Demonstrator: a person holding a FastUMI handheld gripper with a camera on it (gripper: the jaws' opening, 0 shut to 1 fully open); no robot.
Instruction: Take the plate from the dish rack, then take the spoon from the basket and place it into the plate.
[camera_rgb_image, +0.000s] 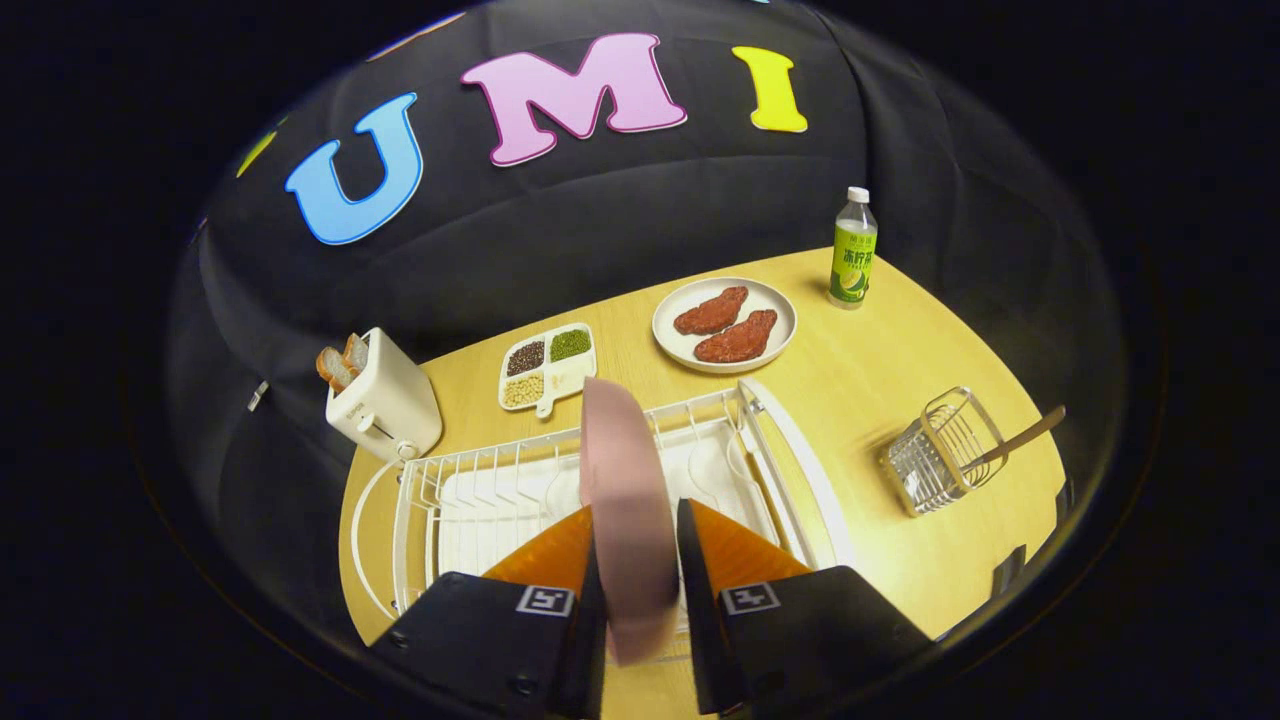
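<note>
The tongs are clenched on a pink plate: both fingers press its faces, one on each side, and the plate stands on edge between them, its rim reaching forward beyond the tips. Under and around the plate lies the white wire rack on its tray, on the wooden table; whether the plate's lower edge touches the rack I cannot tell.

To the right of the rack, well apart from it, a wire basket sits tilted, with a wooden-handled spoon poking out of it toward the table's right edge.

To the left, just beyond the rack's far corner, a white toaster holds bread slices. Beyond the rack a divided tray carries dark, green and pale grains. Farther right a white dish bears two pieces of red meat. Farthest, near the table's far edge, a bottle stands upright.
</note>
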